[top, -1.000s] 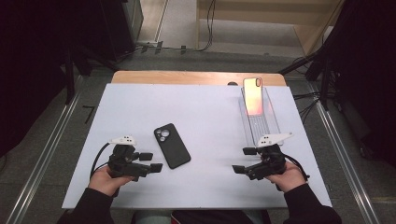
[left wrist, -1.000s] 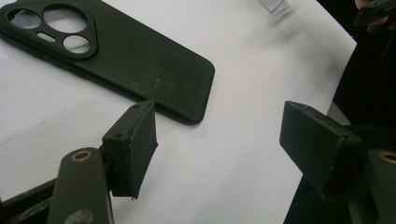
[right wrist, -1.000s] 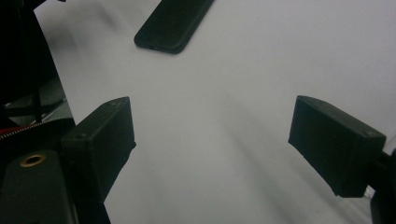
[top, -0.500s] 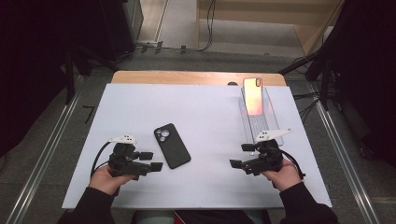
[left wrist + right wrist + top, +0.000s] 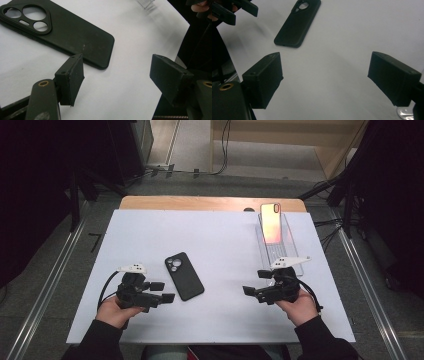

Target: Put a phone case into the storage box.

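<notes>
A black phone case point(image 5: 184, 276) lies camera side up on the white sheet, between my two hands. My left gripper point(image 5: 162, 291) rests just left of its near end, open, with nothing between the pads. The left gripper view has the case point(image 5: 62, 32) just beyond my open left gripper point(image 5: 117, 62). My right gripper point(image 5: 255, 282) sits farther right, pointing left, also open on nothing. From the right gripper view, the case point(image 5: 297, 23) lies well ahead of my right gripper point(image 5: 327, 60). A phone point(image 5: 270, 222) with an orange sheen stands propped in a clear stand point(image 5: 280, 251) at the back right.
The white sheet point(image 5: 220, 235) covers most of the wooden table point(image 5: 210, 203). Metal rails run along both sides of the table. Cables lie on the floor behind it. The other hand's left gripper point(image 5: 234, 10) appears at the top left of the right gripper view.
My right gripper has drifted slightly left and away from me. The left gripper and the black case have stayed where they were.
</notes>
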Available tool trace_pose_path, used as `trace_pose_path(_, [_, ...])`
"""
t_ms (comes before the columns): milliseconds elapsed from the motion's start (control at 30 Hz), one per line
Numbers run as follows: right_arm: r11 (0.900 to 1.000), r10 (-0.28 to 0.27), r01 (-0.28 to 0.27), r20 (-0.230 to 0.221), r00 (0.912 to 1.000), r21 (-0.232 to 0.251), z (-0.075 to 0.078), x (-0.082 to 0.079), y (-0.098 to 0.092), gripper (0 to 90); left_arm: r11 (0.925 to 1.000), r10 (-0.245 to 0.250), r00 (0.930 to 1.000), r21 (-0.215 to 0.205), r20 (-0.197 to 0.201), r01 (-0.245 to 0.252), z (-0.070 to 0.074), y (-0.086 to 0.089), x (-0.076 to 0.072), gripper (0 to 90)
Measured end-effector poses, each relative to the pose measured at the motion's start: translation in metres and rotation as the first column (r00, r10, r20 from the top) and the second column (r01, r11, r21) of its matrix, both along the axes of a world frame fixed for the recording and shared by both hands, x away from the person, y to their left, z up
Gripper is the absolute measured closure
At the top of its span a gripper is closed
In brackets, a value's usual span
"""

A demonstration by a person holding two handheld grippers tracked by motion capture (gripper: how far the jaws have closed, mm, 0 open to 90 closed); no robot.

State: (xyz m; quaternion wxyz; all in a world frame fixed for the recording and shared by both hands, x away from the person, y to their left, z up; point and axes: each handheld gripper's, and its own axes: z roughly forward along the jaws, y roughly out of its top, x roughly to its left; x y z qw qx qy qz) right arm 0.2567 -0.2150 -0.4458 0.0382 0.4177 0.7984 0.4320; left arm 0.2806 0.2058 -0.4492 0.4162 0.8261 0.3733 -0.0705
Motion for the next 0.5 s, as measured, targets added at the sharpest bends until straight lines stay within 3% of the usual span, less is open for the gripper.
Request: trace_pose_path(500, [0.999, -0.028, 0.028, 0.002, 0.9996, 0.026, 0.003, 0.011, 0.005, 7.0, 1.0000, 0.007, 1.0000, 0.001, 0.001, -0.007, 0.001, 0.000, 0.004, 27.7])
